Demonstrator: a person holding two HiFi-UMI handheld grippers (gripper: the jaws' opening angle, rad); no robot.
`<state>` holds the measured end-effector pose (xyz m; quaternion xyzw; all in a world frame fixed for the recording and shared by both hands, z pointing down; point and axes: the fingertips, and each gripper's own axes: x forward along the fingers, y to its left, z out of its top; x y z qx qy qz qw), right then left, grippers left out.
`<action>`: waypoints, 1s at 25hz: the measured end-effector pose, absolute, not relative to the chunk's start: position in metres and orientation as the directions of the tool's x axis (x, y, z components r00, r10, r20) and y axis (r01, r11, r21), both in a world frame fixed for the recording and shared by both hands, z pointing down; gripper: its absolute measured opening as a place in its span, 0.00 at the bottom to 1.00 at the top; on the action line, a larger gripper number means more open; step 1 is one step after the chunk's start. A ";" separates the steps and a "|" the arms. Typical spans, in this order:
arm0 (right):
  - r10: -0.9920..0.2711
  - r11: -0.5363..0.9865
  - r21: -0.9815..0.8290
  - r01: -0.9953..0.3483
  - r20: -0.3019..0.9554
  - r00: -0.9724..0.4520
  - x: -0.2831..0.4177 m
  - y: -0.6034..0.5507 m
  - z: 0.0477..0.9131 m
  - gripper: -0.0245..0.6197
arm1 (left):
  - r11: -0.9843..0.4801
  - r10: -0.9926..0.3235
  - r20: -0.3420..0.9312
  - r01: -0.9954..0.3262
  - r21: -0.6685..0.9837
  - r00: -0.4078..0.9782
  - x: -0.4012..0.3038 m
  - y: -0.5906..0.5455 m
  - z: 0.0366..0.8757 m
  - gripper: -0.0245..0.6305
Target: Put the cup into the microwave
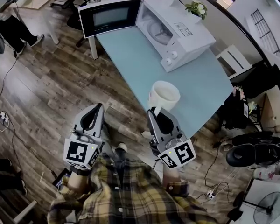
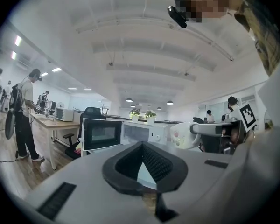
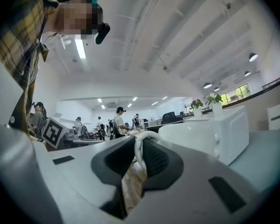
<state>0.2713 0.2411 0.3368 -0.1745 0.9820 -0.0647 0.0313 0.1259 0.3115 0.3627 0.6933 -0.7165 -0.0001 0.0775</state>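
A white cup [image 1: 164, 95] hangs just above the near end of the light blue table [image 1: 140, 62]. My right gripper [image 1: 155, 112] is shut on its handle; in the right gripper view the white handle loop [image 3: 139, 148] sits pinched between the black pads, with the cup body [image 3: 191, 138] beyond. The white microwave [image 1: 177, 29] stands at the table's far end with its door [image 1: 109, 17] swung wide open to the left and the cavity facing me. My left gripper [image 1: 99, 107] hovers over the floor left of the table, shut and holding nothing [image 2: 142, 146].
Two potted plants [image 1: 196, 7] stand behind the microwave. Wooden floor with cables [image 1: 9, 120] lies left of the table. Black chairs and bags [image 1: 252, 148] crowd the right side. People [image 2: 25, 115] stand at desks further off.
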 end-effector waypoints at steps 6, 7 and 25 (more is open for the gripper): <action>-0.387 0.914 -0.151 -0.377 -0.039 -0.921 0.223 0.205 0.337 0.12 | -0.006 -0.994 0.109 -0.994 0.112 0.019 0.077 0.276 0.364 0.02; -0.393 0.912 -0.150 -0.383 -0.041 -0.919 0.212 0.200 0.336 0.12 | -0.017 -0.994 0.108 -0.993 0.113 0.029 0.066 0.268 0.364 0.02; -0.511 0.848 -0.191 -0.494 -0.054 -0.858 0.074 0.126 0.330 0.12 | -0.186 -0.975 0.108 -0.978 0.095 0.196 -0.074 0.178 0.356 0.02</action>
